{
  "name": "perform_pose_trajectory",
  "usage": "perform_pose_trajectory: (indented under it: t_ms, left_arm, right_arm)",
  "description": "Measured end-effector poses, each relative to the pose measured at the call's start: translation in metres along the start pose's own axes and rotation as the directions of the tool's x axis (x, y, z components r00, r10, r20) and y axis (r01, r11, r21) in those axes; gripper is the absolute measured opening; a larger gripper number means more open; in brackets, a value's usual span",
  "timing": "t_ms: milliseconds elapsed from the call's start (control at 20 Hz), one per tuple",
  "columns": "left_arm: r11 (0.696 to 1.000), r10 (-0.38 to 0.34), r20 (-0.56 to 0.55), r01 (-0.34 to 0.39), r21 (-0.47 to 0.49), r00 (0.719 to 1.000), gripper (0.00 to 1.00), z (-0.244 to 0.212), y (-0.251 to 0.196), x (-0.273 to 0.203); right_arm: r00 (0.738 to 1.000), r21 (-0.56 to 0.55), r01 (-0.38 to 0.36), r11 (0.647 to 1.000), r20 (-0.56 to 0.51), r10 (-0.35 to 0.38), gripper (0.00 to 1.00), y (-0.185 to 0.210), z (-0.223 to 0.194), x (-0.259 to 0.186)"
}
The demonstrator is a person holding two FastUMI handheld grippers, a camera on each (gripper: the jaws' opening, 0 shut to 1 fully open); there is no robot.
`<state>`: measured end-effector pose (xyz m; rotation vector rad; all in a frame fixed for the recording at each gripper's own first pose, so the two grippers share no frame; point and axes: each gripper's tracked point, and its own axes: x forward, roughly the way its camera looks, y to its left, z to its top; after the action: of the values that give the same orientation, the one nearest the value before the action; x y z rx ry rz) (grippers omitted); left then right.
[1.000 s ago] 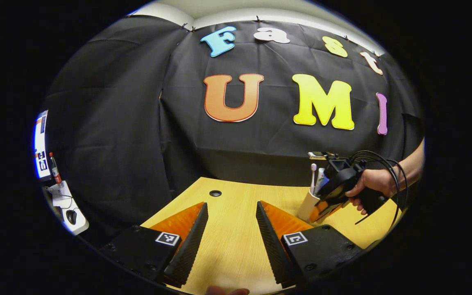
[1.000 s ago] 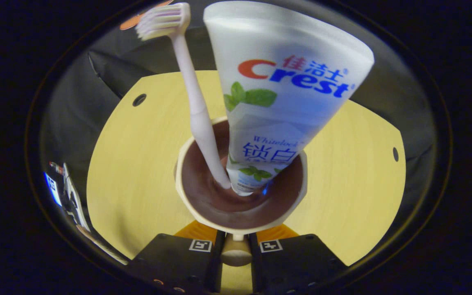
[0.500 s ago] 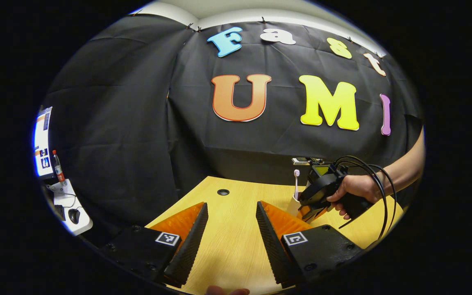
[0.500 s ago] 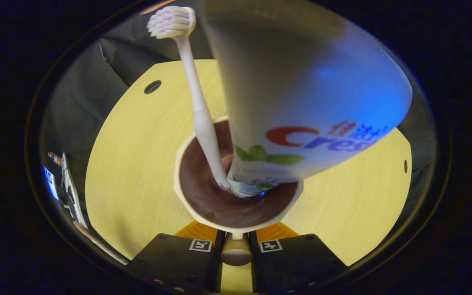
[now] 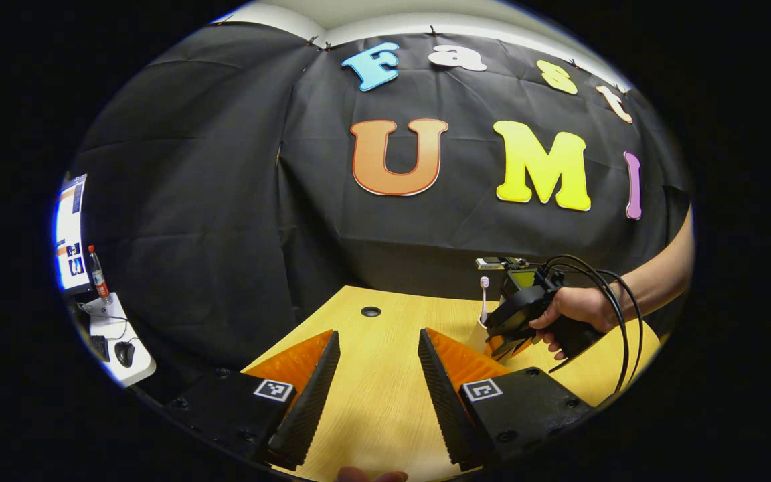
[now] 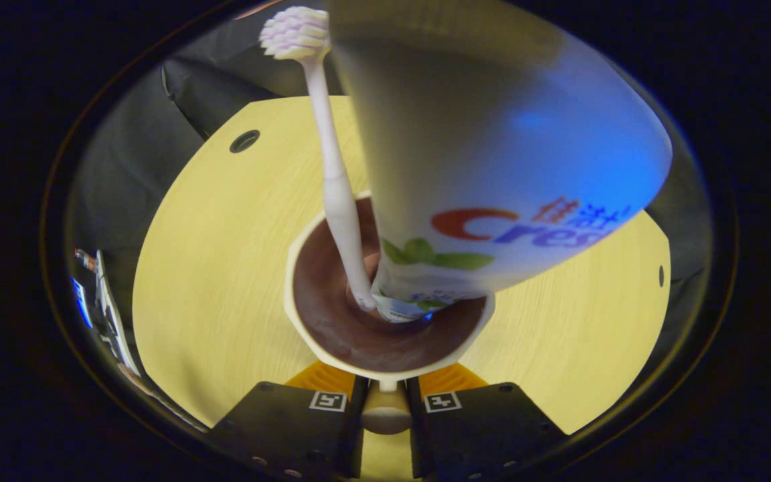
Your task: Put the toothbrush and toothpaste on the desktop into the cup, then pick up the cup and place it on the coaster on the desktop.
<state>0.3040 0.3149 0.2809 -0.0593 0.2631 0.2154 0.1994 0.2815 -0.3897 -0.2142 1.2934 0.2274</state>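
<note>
Right gripper (image 6: pixel 385 402) closed, seemingly on cup (image 6: pixel 305 335) handle; toothbrush (image 6: pixel 335 187), toothpaste (image 6: pixel 492 154) inside. Left gripper (image 5: pixel 377 388) wide open, empty, above table (image 5: pixel 379 402).

Around the cup (image 6: pixel 305 314) the wooden desk (image 6: pixel 211 268) lies bare on both sides, so a gripper could pass there. Straight above the cup the way is blocked: the toothpaste tube (image 6: pixel 492 161) and the toothbrush (image 6: pixel 332 174) stand up out of it (the tube leans wide over one side). In the left gripper view, the desk (image 5: pixel 372 395) between the cup (image 5: pixel 476 333) and the left gripper (image 5: pixel 377 395) is open, and the black cloth wall (image 5: pixel 225 221) closes off the desk's far edge behind the cup.
</note>
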Motion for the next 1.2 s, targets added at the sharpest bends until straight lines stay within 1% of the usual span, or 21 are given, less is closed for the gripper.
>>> perform_pose_trajectory:
  t_ms: [250,350,400,450,500,600,650,700,800,1000,1100,1200]
  left_arm:
    - [1.0,0.0,0.01,0.0,0.007,1.0,0.77,0.007,-0.001,-0.001]
    - [1.0,-0.003,0.015,0.002,0.013,1.0,0.77,0.009,-0.001,-0.001]
    - [1.0,-0.003,0.015,0.003,0.018,1.0,0.77,0.01,-0.001,-0.002]
    - [1.0,-0.004,0.018,0.003,0.021,1.0,0.77,0.011,-0.002,-0.003]
    - [1.0,-0.007,0.02,0.006,0.024,1.0,0.77,0.013,-0.003,-0.004]
    - [0.999,-0.016,0.021,0.015,0.03,1.0,0.77,0.015,-0.007,-0.006]
    - [0.999,-0.02,0.022,0.019,0.035,1.0,0.77,0.017,-0.009,-0.007]
    - [0.999,-0.023,0.021,0.022,0.038,1.0,0.77,0.018,-0.011,-0.007]
    - [0.999,-0.041,0.019,0.04,0.031,0.999,0.76,0.022,-0.02,-0.009]
    - [0.996,-0.088,0.03,0.087,0.032,0.996,0.77,0.034,-0.046,-0.01]
    - [0.991,-0.126,0.043,0.124,0.042,0.991,0.76,0.042,-0.064,-0.01]
    - [0.986,-0.163,0.053,0.161,0.037,0.985,0.76,0.051,-0.084,-0.011]
  right_arm:
    - [0.999,-0.005,0.033,0.999,0.001,-0.033,0.27,-0.001,0.001,-0.003]
    - [0.999,-0.02,0.045,0.999,0.009,-0.045,0.31,-0.002,0.002,-0.006]
    - [0.999,-0.019,0.043,0.999,0.013,-0.043,0.48,0.0,0.001,-0.008]
    - [0.999,-0.013,0.04,0.999,0.014,-0.039,0.59,0.0,0.001,-0.01]
    - [0.999,-0.006,0.035,0.999,0.015,-0.035,0.77,0.0,0.0,-0.012]
    - [1.0,0.011,0.024,1.0,0.016,-0.024,0.87,0.001,-0.004,-0.021]
    - [1.0,0.019,0.003,1.0,0.029,-0.003,0.89,0.005,-0.003,-0.027]
    - [0.999,0.038,-0.017,0.999,0.049,0.016,0.94,0.007,-0.002,-0.036]
    - [0.994,0.054,-0.043,0.998,0.104,0.037,0.94,0.006,0.001,-0.06]
    - [0.979,0.069,-0.07,0.995,0.198,0.055,0.95,-0.002,0.001,-0.108]
    - [0.967,0.095,-0.086,0.992,0.248,0.06,0.95,-0.013,-0.004,-0.137]
    - [0.95,0.121,-0.086,0.989,0.308,0.045,0.95,-0.031,-0.011,-0.169]
